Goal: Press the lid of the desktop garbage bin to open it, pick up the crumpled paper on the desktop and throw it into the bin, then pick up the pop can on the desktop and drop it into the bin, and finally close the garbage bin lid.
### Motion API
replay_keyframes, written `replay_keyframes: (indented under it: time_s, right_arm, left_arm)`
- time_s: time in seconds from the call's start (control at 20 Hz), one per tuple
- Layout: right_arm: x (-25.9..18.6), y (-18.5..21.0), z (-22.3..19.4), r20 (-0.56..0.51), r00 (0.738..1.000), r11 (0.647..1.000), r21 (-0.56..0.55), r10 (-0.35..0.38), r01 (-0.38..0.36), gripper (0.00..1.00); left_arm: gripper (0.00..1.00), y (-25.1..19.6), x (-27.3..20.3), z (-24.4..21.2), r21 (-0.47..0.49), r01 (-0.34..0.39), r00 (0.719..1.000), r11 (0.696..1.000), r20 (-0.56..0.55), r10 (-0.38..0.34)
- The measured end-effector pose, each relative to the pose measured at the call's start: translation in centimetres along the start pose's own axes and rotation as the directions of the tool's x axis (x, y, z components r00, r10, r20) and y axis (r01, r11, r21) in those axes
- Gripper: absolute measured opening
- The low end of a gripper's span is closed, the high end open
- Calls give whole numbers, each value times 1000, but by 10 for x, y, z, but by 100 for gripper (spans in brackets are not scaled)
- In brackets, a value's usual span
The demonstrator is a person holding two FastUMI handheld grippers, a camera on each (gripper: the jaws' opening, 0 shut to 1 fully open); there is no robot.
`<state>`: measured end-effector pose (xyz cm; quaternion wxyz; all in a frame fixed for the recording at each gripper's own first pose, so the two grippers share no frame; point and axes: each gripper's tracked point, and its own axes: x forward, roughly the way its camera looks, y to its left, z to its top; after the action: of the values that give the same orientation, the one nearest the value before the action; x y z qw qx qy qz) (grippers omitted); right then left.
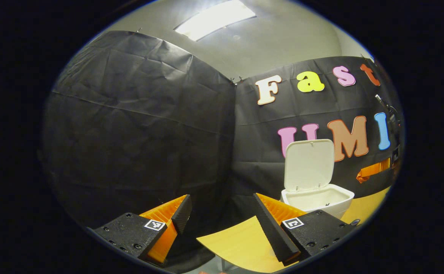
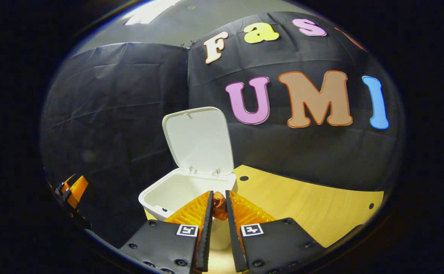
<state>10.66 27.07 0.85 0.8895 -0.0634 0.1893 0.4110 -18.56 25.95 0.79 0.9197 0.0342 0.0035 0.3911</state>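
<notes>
Paper (image 2: 219,205), crumpled and brownish, is pinched between the right gripper (image 2: 218,201) jaws, carried toward the bin (image 2: 168,194) just ahead, lid (image 2: 199,139) upright. Left gripper (image 1: 222,213) waits spread wide, holding nothing, bin off right.

bin (image 2: 176,192) mouth open, lid (image 2: 199,139) upright behind

The left hand-held gripper (image 1: 222,213) is wide open, with nothing between its two fingers. It hangs over the near edge of the yellow surface (image 1: 241,243). Behind its right finger stands the white bin (image 1: 320,199). The bin's lid (image 1: 308,164) is up and stands almost straight. Far off on the right you can see the other hand-held gripper (image 1: 374,169)
</notes>
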Motion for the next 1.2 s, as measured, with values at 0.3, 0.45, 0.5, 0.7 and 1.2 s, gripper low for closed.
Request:
replay_keyframes:
  time_s: [0.3, 0.45, 0.5, 0.7, 1.2]
  right_arm:
    - [15, 13, -5, -41, 999, 999, -36, 29, -31, 27]
    - [27, 17, -12, -69, 997, 998, -38, 37, -39, 48]
    - [28, 18, -16, -77, 996, 999, -34, 36, -39, 62]
    - [23, 13, -11, -55, 998, 999, -35, 10, -12, 98]
    - [-90, -100, -11, 51, 949, 950, 35, -312, 311, 96]
  left_arm:
    - [96, 53, -19, -6, 15, -119, 993, 993, -16, 120]
    - [99, 65, -25, -5, 35, -145, 989, 989, -23, 146]
    - [97, 63, -24, -5, 36, -145, 989, 989, -19, 145]
    - [99, 53, -28, 4, 32, -93, 996, 995, 3, 93]
    - [96, -140, -9, 50, -17, 433, 893, 901, 140, -427]
